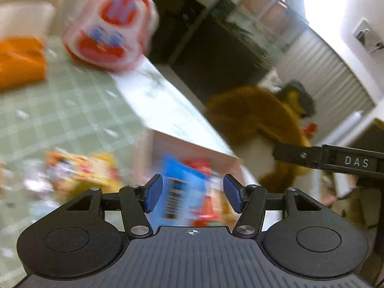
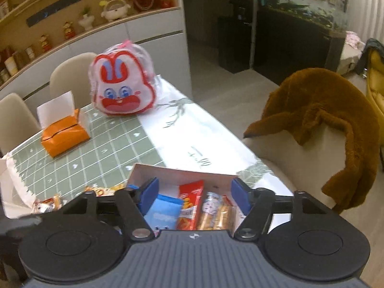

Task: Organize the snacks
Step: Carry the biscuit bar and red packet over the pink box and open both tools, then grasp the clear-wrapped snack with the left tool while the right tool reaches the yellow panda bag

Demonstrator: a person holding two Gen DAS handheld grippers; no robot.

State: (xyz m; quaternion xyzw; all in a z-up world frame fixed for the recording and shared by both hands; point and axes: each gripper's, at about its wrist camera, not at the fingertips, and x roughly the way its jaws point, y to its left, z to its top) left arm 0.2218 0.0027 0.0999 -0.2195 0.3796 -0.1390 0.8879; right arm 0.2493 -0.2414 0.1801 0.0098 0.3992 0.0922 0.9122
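right gripper [image 2: 194, 195], blue pads spread and holding nothing, hangs over the open white cardboard box [image 2: 182, 174] at lower centre, where a blue packet [image 2: 163, 216], red packet [image 2: 190, 206] and biscuit packs already lie. left gripper [image 1: 192, 193] likewise spread, view blurred. loose yellow-red snack packets [image 2: 48, 204] lie on the green checked tablecloth [image 2: 100, 148], lower left; likely next: pick one, box it.

- A cream padded chair [image 2: 283, 158] stands at the table's right edge, with a brown fleecy garment [image 2: 319, 110] draped over its back.
- Two more cream chairs [image 2: 69, 72] stand at the far edge.
- Behind them, a wooden wall shelf [image 2: 79, 9] holds small figurines.
- Grey plank floor [image 2: 230, 100]; dark cabinet [image 2: 295, 43] beyond.
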